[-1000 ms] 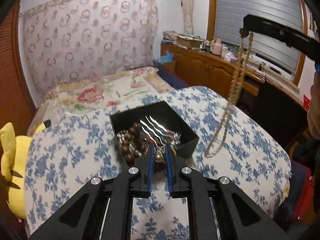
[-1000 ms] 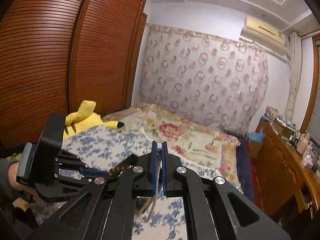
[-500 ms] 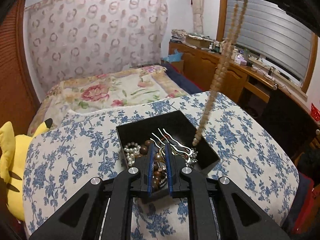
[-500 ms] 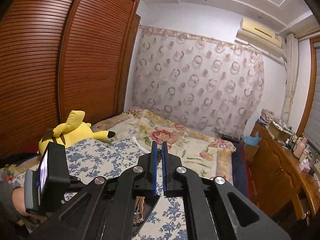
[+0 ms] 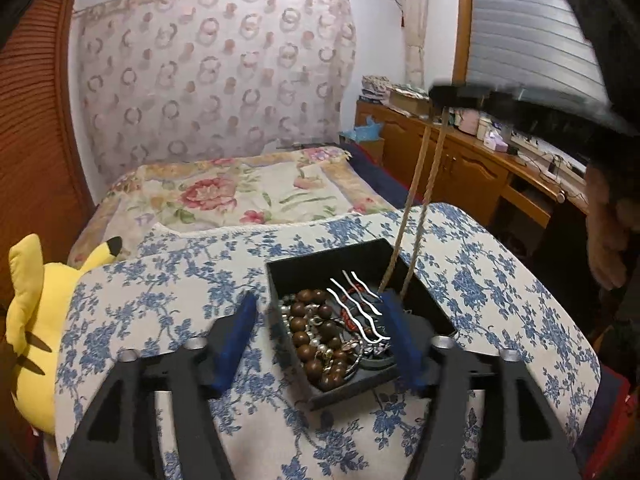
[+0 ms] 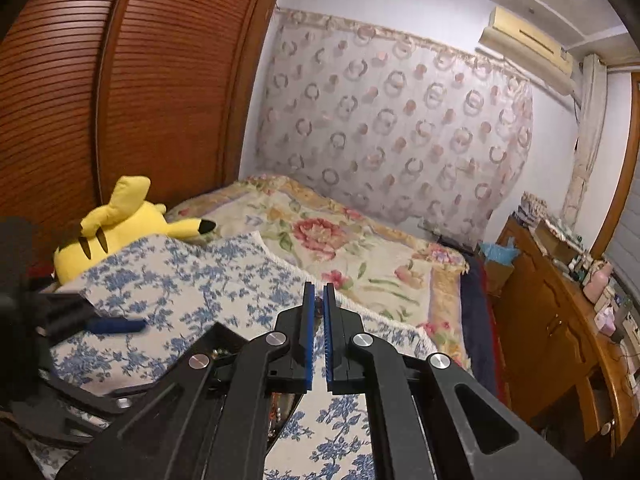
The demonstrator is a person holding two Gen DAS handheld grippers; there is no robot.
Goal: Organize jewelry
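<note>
A black open box [image 5: 328, 258] sits on the blue-flowered cloth [image 5: 160, 300]. It holds brown beads [image 5: 312, 320], wavy silver hairpins [image 5: 356, 304] and other trinkets. My left gripper [image 5: 318, 340] hovers just over the box's near side, its jaws opening, with nothing pressed between its blue pads [image 5: 236, 336]. Blurred at the upper right, my right gripper [image 5: 460, 94] is shut on a long beige bead necklace [image 5: 416, 208], whose lower end hangs into the box. In the right wrist view my right gripper [image 6: 318, 292] pinches a bead, above the box [image 6: 208, 340].
A yellow plush toy [image 5: 32, 308] lies at the left edge of the cloth. Behind is a bed with a flowered quilt [image 5: 240, 196]. A wooden dresser [image 5: 472, 168] with clutter runs along the right wall, a slatted wardrobe [image 6: 80, 80] stands at the left. A person's hand [image 5: 608, 232] is at the right.
My left jaws, shut on a small trinket over the box, have spread wide. My right gripper carried the hanging necklace leftward, from beside the box to over it.
</note>
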